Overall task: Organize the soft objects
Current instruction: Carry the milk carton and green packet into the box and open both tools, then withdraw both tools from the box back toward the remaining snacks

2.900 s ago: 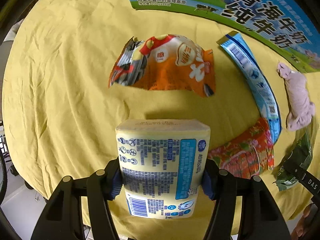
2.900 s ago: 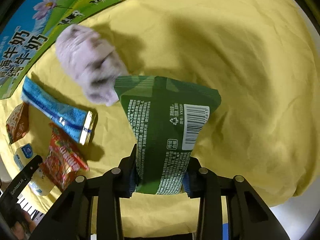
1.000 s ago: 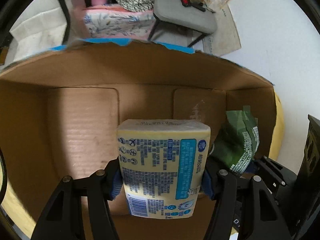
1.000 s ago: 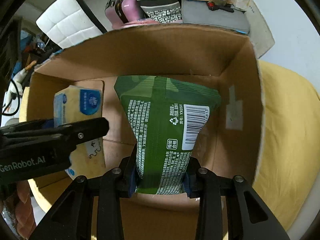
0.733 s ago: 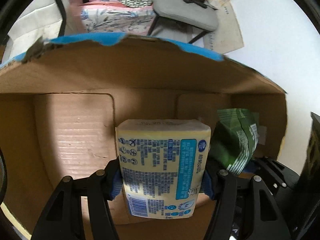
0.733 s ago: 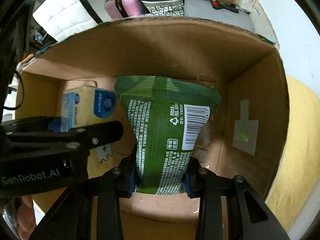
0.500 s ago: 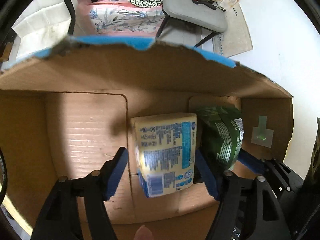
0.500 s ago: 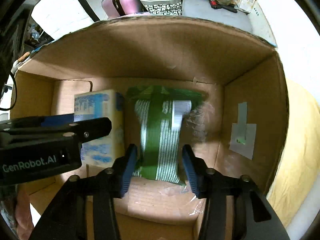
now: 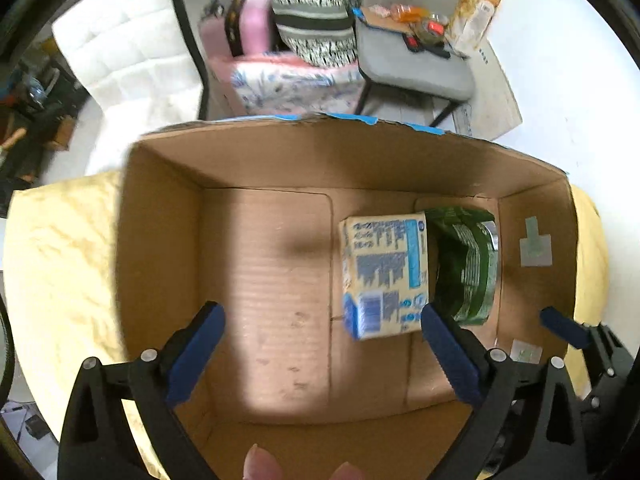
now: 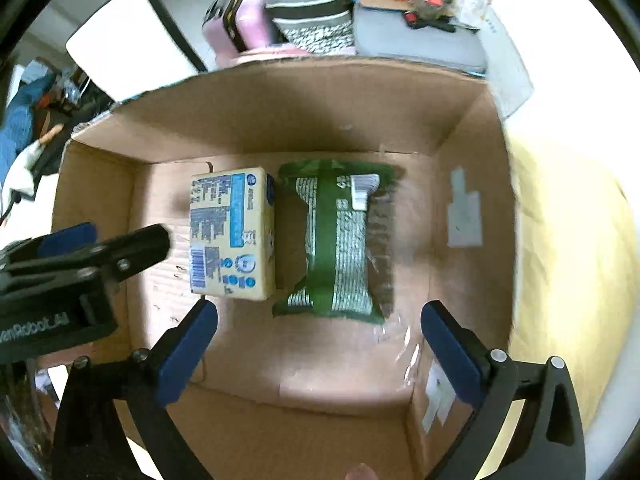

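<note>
A pale yellow tissue pack (image 9: pixel 384 276) (image 10: pixel 234 236) and a green snack bag (image 9: pixel 466 268) (image 10: pixel 332 240) lie side by side on the floor of an open cardboard box (image 9: pixel 320 152) (image 10: pixel 280 120). The pack is to the left of the bag. My left gripper (image 9: pixel 320 320) hangs above the box floor, its jaws opening wide with nothing between them. Over the green bag my right gripper (image 10: pixel 318 316) is likewise opening and empty. Each gripper also shows at the edge of the other's view: the right gripper (image 9: pixel 560 324) and the left gripper (image 10: pixel 100 252).
The box stands on a yellow cloth (image 9: pixel 60 260) (image 10: pixel 568 240). Behind it are a grey chair (image 9: pixel 412 64) with small items, a patterned bag (image 9: pixel 312 20) and a pink suitcase (image 9: pixel 240 28). The left half of the box floor (image 9: pixel 272 280) is bare. A fingertip (image 9: pixel 256 464) shows at the bottom edge.
Both grippers opened and let go: the yellow pack and the green bag dropped onto the box floor. Both grippers have since risen away from them.
</note>
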`<state>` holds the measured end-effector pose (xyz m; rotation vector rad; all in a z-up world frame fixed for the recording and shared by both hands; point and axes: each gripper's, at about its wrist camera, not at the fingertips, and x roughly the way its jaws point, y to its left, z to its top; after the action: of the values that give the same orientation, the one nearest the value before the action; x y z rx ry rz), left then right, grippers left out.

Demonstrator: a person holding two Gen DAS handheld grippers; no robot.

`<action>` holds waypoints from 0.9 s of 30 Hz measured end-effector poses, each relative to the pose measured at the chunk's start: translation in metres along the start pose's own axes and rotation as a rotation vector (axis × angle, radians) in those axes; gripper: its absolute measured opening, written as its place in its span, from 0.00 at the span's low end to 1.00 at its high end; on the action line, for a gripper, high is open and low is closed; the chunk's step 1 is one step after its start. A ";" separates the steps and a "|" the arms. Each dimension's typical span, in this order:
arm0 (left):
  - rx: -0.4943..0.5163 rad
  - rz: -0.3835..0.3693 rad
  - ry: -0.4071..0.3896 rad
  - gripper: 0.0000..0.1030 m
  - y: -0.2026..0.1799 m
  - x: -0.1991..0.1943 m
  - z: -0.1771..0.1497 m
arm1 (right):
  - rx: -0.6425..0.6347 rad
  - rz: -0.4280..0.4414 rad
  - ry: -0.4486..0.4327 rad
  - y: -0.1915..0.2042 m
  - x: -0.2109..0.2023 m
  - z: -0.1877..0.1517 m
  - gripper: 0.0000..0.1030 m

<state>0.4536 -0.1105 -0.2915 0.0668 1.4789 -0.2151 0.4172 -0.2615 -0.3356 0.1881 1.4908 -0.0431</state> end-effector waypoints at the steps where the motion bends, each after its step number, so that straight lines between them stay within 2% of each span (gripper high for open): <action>1: 0.005 0.011 -0.015 0.97 -0.001 -0.004 -0.002 | 0.002 -0.010 -0.015 -0.003 -0.001 -0.001 1.00; 8: 0.004 0.063 -0.103 0.98 0.000 -0.035 -0.039 | 0.023 -0.084 -0.113 0.002 -0.042 -0.030 1.00; 18: -0.013 0.095 -0.250 0.98 -0.013 -0.103 -0.103 | 0.022 -0.108 -0.242 0.009 -0.111 -0.090 1.00; 27: -0.053 0.075 -0.292 0.98 -0.018 -0.141 -0.154 | 0.026 -0.089 -0.325 0.008 -0.160 -0.144 1.00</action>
<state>0.2884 -0.0865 -0.1648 0.0456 1.1884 -0.1186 0.2633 -0.2457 -0.1859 0.1289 1.1736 -0.1575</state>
